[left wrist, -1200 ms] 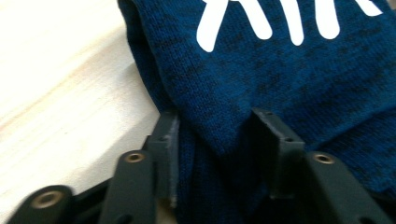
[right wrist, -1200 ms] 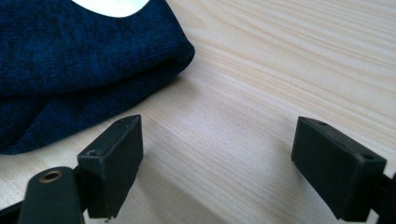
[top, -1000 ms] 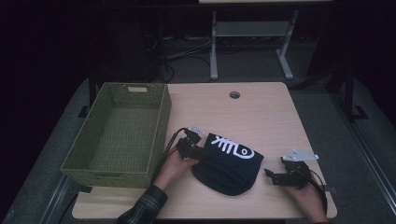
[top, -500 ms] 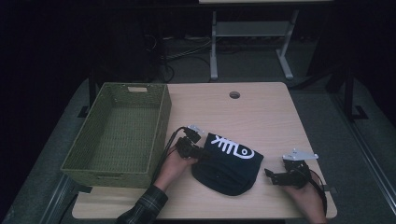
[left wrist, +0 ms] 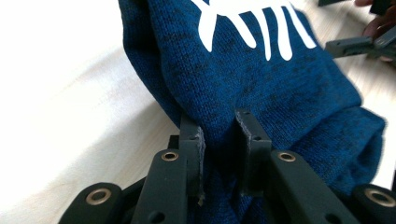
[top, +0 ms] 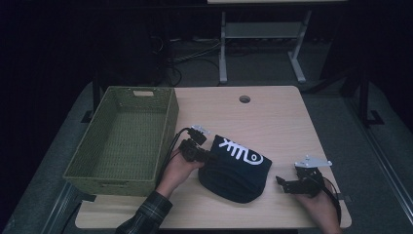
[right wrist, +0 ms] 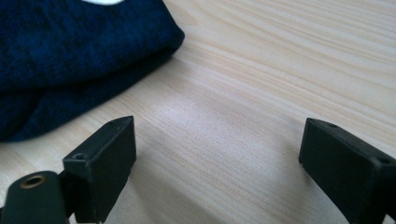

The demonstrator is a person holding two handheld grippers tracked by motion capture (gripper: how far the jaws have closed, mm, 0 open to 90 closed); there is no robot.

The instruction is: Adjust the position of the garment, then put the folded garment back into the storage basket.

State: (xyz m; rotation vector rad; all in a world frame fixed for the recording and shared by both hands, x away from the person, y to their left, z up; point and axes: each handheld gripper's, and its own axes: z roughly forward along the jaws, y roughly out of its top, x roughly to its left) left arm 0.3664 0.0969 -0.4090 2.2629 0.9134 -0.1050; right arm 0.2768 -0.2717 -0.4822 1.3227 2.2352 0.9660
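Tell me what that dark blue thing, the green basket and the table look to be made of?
The dark blue thing looks like soft, matte knitted fabric: fine loops and flecks, with a white print. The green basket seems woven wicker or similar fibre, judging by its ribbed walls. The table shows pale wood grain, perhaps laminate.

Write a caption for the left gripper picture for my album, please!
The left gripper pinches a fold of a blue knit garment printed white.
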